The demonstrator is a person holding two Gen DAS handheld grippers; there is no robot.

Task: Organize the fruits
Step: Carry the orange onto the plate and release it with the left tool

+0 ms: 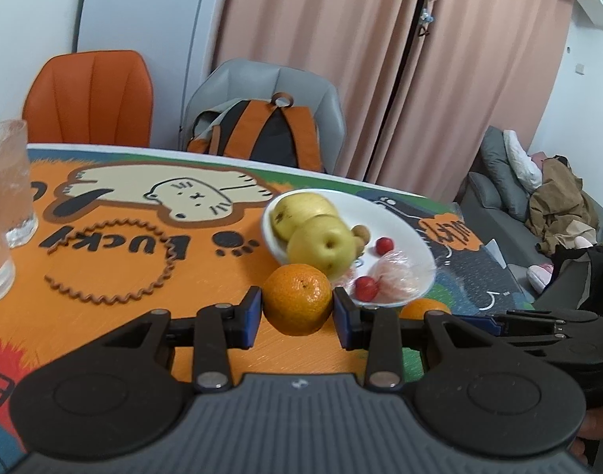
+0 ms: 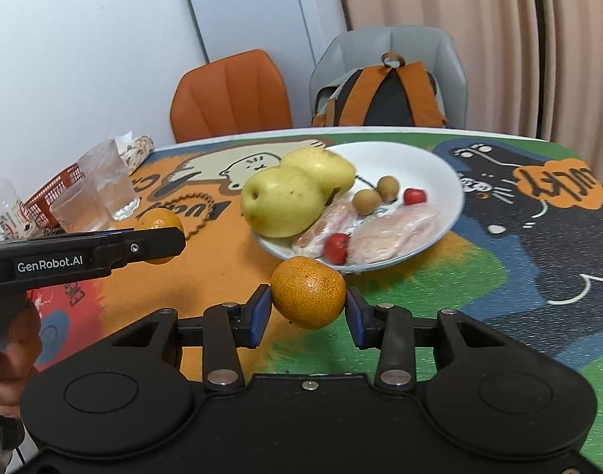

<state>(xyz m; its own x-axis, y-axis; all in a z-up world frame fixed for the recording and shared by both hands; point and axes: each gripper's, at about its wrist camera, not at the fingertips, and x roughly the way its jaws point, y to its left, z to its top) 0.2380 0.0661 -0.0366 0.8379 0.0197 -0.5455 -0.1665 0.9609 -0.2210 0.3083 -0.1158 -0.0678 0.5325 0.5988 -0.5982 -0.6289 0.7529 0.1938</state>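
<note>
Left gripper point(image 1: 297, 306): closed on an orange point(image 1: 297, 298), blue pads pressing both flanks, fruit clear of the table by the look of it
Right gripper point(image 2: 307, 302): clamped on a second orange point(image 2: 308, 298), pads on both sides; it shows at the right of the left view too point(image 1: 426, 310)
Plate point(image 1: 412, 233): white, just beyond both oranges; near rim close to the fruit
On plate: two pears point(image 2: 285, 197) at the left, two small brown fruits point(image 2: 376, 195), red cherries point(image 2: 337, 247), wrapped pink pieces point(image 2: 392, 233)
Free space: bare white patch at the far right of the plate; near side is crowded
Step, as I judge it: carry both oranges over the rim and set them down on the plate
Doing it well: lift enough to clear the rim; bring the oranges in one after the other so the grippers do not meet; aim for the bare patch, not on top of the cherries or wrap; lower until the fruit rests before letting go, since an orange rolls; keep clear of the pears, which lean together
Glasses point(image 2: 104, 181): far left, well apart from the work
Writing: "GenRobot.AI" on the left gripper's side point(image 2: 50, 264); "Lucky" on the table mat point(image 1: 115, 241), upside down from here; red letters at the near left edge cut off, unreadable
</note>
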